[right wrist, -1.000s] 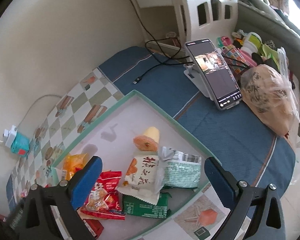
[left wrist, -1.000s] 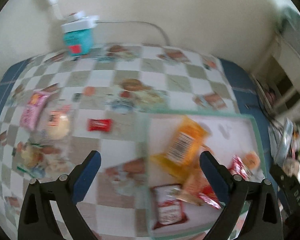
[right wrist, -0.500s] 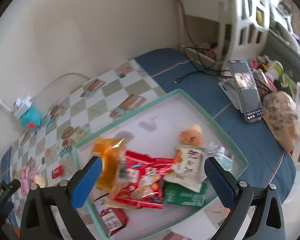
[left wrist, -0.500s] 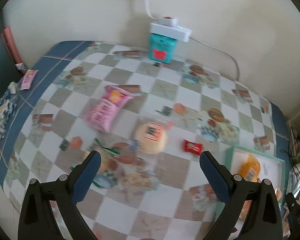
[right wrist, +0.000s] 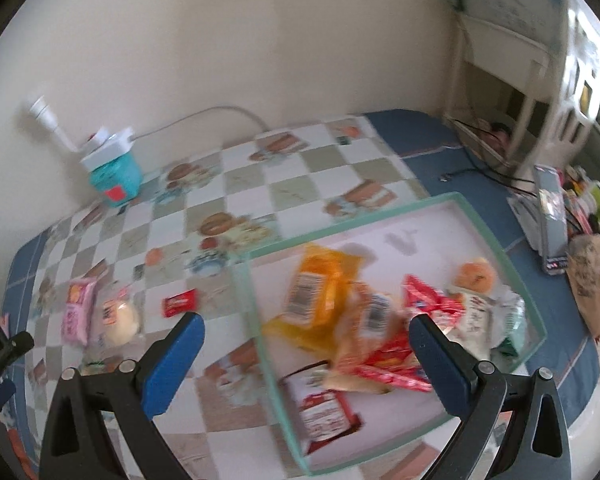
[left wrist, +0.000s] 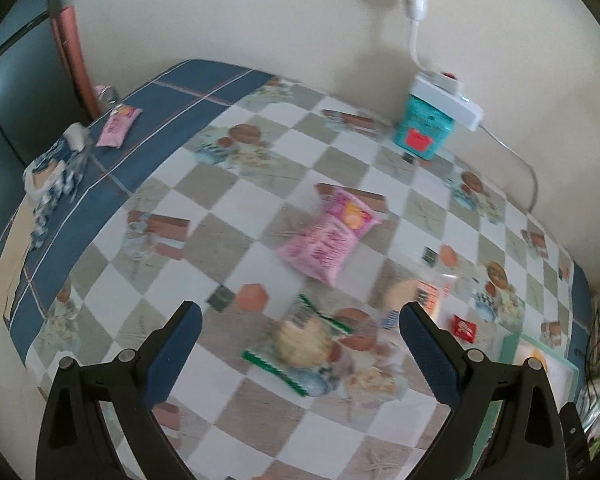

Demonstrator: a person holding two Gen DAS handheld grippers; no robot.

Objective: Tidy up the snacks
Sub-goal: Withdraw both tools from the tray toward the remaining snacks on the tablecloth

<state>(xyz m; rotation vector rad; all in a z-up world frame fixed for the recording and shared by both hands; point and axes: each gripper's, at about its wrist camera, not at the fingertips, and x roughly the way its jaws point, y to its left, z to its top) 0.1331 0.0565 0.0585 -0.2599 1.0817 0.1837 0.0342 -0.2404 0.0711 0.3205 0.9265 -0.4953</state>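
Showing barcode label: orange packet [right wrist: 315, 292] in tray [right wrist: 496, 240].

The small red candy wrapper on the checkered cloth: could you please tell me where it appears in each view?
Left wrist view: small red candy wrapper at lower right, between the tray and the right finger.
Right wrist view: left of centre, just outside the tray's left wall.
Shared landmark: teal box by the wall.

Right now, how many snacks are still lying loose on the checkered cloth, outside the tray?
4: pink bag, round bun pack, green-edged pack between the left gripper fingers, small red candy beside the tray. Others may be hidden.
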